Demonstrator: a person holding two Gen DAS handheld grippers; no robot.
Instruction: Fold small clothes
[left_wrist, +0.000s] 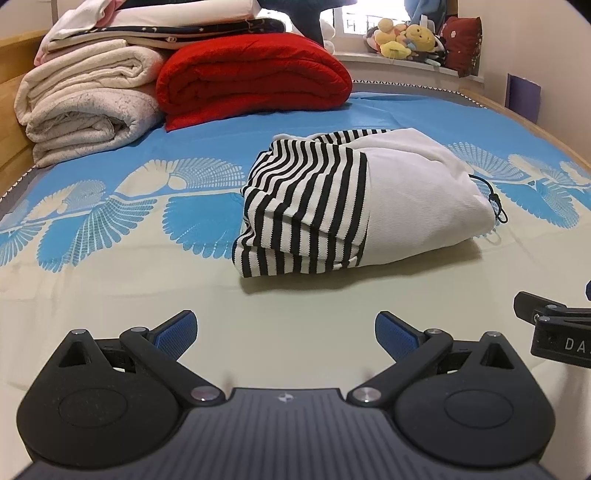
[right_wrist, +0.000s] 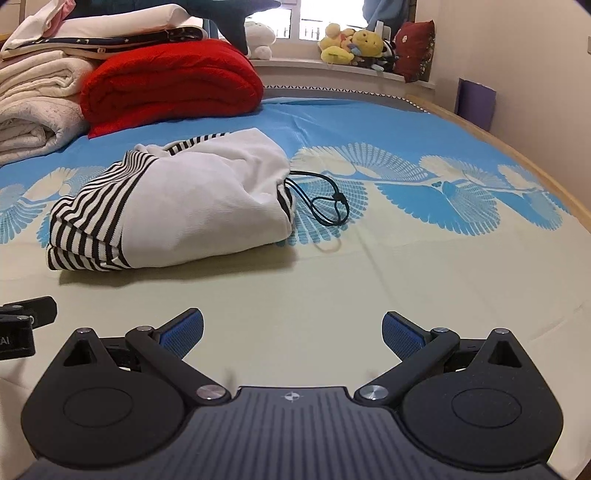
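Observation:
A folded garment (left_wrist: 351, 199), white with black-and-white striped parts, lies on the bed in a compact bundle. It also shows in the right wrist view (right_wrist: 177, 210), with a black drawstring (right_wrist: 325, 206) trailing from its right end. My left gripper (left_wrist: 286, 332) is open and empty, low over the sheet, a short way in front of the garment. My right gripper (right_wrist: 291, 332) is open and empty, to the right of the left one and in front of the garment. The right gripper's edge shows at the right in the left wrist view (left_wrist: 554, 325).
The bed has a cream and blue patterned sheet (left_wrist: 110, 258). A red folded blanket (left_wrist: 251, 81) and stacked cream blankets (left_wrist: 85, 103) lie at the back left. Plush toys (right_wrist: 354, 48) sit on the windowsill. The bed's wooden edge (right_wrist: 517, 155) curves along the right.

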